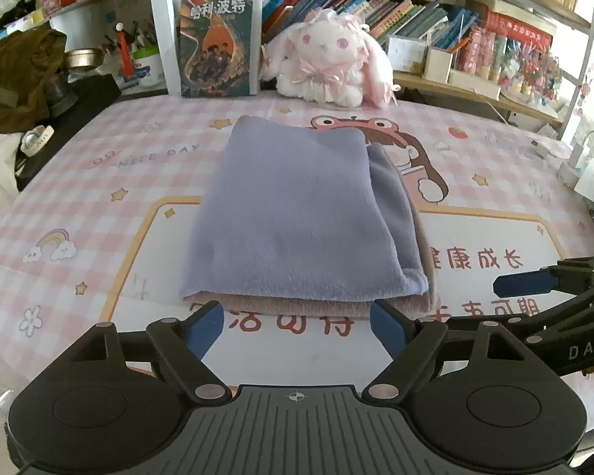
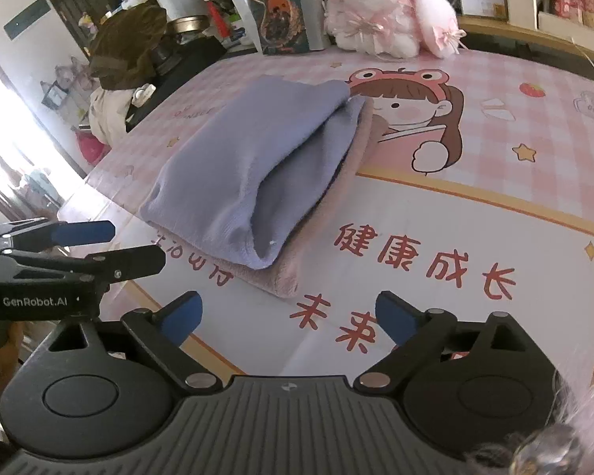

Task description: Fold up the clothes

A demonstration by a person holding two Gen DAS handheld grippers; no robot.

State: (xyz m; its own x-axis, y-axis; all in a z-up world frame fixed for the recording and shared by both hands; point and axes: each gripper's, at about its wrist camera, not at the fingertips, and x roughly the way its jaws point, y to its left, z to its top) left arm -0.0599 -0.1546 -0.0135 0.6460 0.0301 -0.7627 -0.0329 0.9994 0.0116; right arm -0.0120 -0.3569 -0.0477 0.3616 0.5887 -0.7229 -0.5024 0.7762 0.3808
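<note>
left gripper (image 1: pixel 297 326): jaws wide, nothing between them, at near edge of the folded stack | right gripper (image 2: pixel 289 316): jaws wide, empty, off the stack's near corner | lavender cloth (image 1: pixel 297 213): folded, lying on pink cloth (image 1: pixel 336 305), mid-worktop (image 1: pixel 99 182), nearer the left edge | plush rabbit (image 1: pixel 328 59): far edge

In front of me the counter (image 1: pixel 99 182) is covered by a pink checked mat printed with a cartoon girl, stars, a rainbow and red characters in an orange-edged white panel. A folded pink cloth (image 1: pixel 336 306) lies directly on it, with a folded lavender cloth (image 1: pixel 293 213) stacked on top. At the far edge stand a dark-covered book (image 1: pixel 217 39) and a white-and-pink plush rabbit (image 1: pixel 328 59).
</note>
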